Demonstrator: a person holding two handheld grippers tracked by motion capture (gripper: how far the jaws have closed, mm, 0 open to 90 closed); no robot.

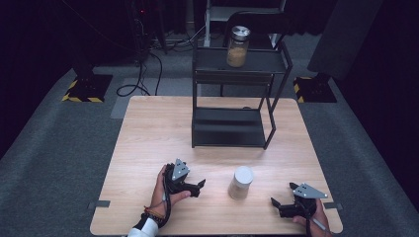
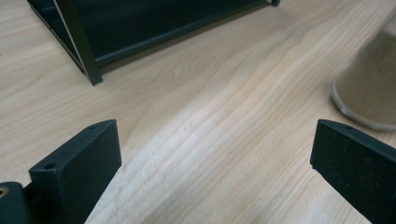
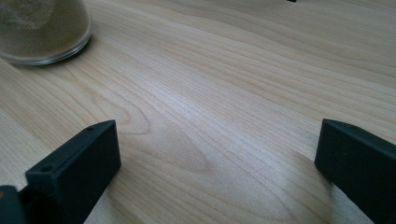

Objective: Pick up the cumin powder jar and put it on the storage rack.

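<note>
Two jars [image 1: 241, 182] [image 1: 238, 47], two hand-held grippers [image 1: 197, 186] [image 1: 282, 196]

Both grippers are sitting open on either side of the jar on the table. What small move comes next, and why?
Probably ease the left gripper right toward the jar. Its fingers are spread wide and hold nothing, and the jar stands upright just ahead. The right gripper is also open, a little farther off.
</note>
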